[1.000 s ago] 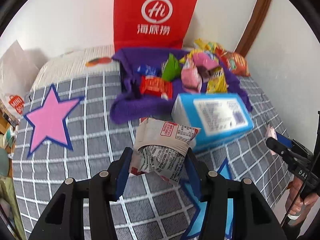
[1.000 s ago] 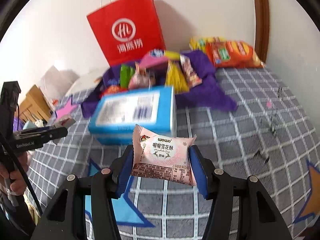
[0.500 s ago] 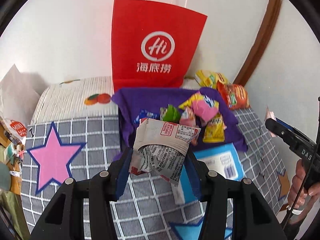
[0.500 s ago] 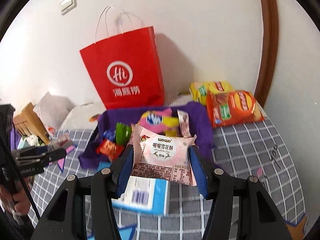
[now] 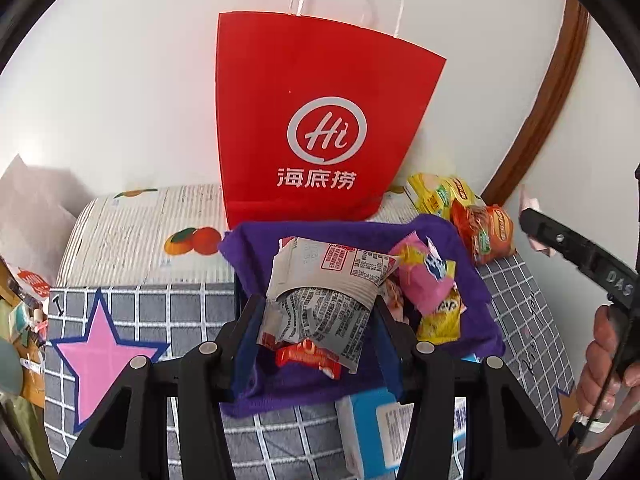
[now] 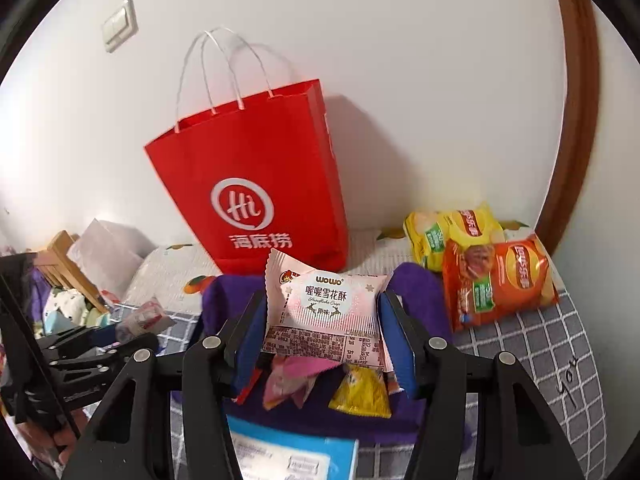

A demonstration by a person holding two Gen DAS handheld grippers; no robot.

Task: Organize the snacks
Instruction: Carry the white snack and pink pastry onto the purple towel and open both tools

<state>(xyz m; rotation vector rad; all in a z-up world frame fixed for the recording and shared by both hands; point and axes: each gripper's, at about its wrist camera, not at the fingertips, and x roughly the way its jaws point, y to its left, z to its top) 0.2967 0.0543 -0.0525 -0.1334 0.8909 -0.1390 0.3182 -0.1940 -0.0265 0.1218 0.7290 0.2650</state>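
My left gripper is shut on a crumpled grey-and-white snack packet and holds it above the purple fabric basket of small snacks. My right gripper is shut on a pink-and-white WOWO snack packet, also above the purple basket. A red paper bag with white handles stands against the wall behind the basket; it also shows in the right wrist view. The right gripper appears at the right edge of the left wrist view.
Yellow and orange chip bags lie right of the basket. A blue box lies in front of it on the grey checked cover with a pink star. A striped pillow and clutter are at the left.
Both grippers have risen and moved forward over the blue box toward the purple basket and red bag, each still holding its packet.
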